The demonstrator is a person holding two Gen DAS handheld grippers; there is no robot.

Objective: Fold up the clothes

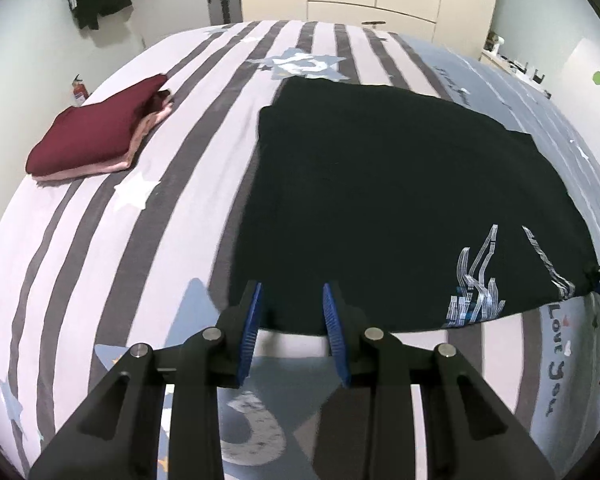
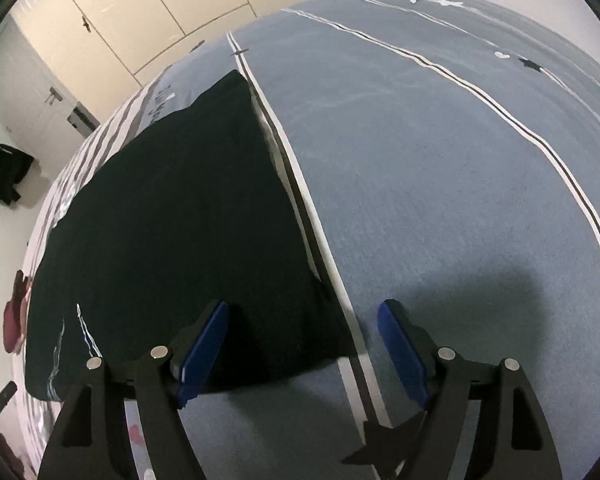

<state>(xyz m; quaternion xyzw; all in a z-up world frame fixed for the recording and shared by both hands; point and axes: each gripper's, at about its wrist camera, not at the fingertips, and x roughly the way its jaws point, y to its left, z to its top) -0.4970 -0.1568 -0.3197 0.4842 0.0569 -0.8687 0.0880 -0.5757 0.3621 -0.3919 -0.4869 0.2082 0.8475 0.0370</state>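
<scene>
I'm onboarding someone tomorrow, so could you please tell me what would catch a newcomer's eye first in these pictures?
First, the large black garment spread over the middle of the striped bedsheet, its white print near the close edge. Next, the folded dark red garment stacked on a pink one at the far left. In front, the left claw hangs at the black garment's near edge, and the right claw stands open over its right corner.
</scene>
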